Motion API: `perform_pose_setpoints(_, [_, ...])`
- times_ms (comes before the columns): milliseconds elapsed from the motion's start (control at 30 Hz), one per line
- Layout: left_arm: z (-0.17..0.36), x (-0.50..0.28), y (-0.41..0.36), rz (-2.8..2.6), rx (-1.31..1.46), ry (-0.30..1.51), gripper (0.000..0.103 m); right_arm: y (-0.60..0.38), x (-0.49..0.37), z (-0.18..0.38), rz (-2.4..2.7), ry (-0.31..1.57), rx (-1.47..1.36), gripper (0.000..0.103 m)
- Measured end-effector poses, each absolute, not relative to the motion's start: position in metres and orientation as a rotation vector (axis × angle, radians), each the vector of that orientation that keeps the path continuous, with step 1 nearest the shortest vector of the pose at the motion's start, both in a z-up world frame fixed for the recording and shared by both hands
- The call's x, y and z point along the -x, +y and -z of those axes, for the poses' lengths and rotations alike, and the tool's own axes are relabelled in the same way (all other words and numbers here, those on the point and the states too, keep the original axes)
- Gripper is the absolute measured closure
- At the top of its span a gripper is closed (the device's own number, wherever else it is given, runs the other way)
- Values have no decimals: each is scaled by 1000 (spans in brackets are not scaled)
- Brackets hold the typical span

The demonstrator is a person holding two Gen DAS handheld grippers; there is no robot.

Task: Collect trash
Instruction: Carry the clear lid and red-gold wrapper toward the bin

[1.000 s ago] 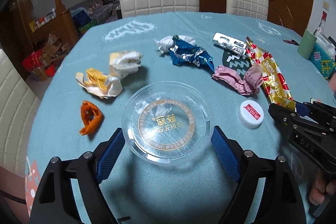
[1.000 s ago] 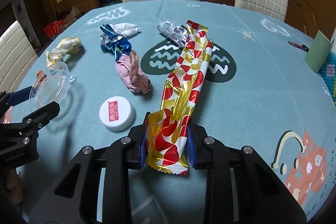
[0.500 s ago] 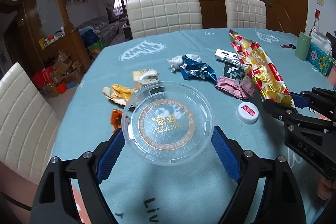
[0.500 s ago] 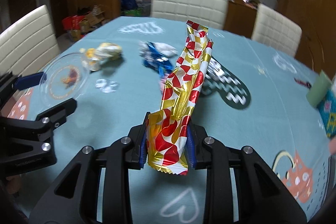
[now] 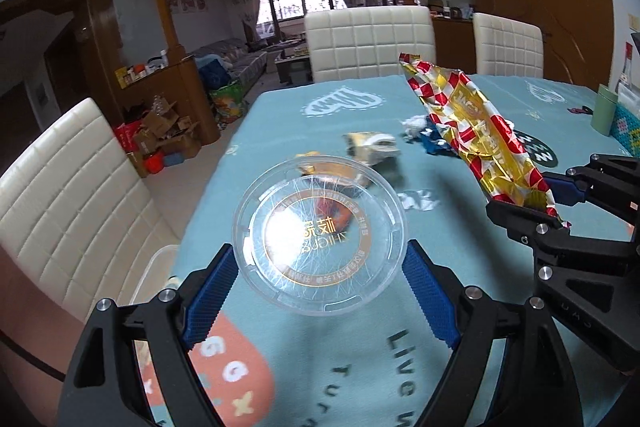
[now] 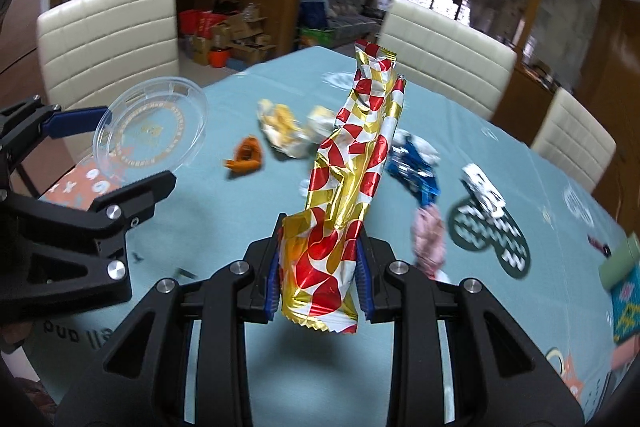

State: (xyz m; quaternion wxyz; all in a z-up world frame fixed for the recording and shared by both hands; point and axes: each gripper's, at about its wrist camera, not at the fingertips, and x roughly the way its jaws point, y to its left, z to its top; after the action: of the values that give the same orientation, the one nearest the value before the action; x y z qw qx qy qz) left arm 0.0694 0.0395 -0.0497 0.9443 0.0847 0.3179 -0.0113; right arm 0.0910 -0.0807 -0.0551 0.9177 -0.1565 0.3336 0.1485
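My left gripper [image 5: 320,279] is shut on a clear round plastic lid [image 5: 320,235] with a gold ring print and holds it in the air above the table's left front corner. The lid also shows in the right wrist view [image 6: 150,125]. My right gripper [image 6: 318,275] is shut on a long red, gold and silver foil wrapper [image 6: 352,171] that stands up from the jaws, lifted off the table. In the left wrist view the wrapper [image 5: 472,127] hangs to the right of the lid.
On the teal tablecloth [image 6: 480,307] lie an orange wrapper [image 6: 246,159], yellow-white wrappers [image 6: 284,129], a blue foil wrapper [image 6: 414,167], a pink wrapper [image 6: 428,239] and a silver one [image 6: 484,191]. White chairs [image 5: 370,43] ring the table. A green cup [image 5: 604,109] stands far right.
Both grippers have risen and swung left toward the table's left front corner, carrying the lid and the foil wrapper higher above the table. Grips are unchanged.
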Motion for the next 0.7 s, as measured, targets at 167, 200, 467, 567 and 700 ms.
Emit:
perform_pose_setpoints(167, [50,-67,72,-35,-137,654,22,-49,-94,59,-383,701,348,72])
perform_pose_setpoints(200, [51,-66,81,-50,-128,656,22,-42,-96,61,-397,705,353,72])
perform_pose_setpoints(467, [59,-63,141,-151,-57,673,22,20,-107,69,-497,722,430,72])
perform_pose_setpoints(567, [62,-62,160,-185,-30,682,22,45,-112,73,-535,717,461,72])
perform_pose_setpoints(700, [67,-62,181,-225,-24,688,22,74,-121,78,-580,724,488,72])
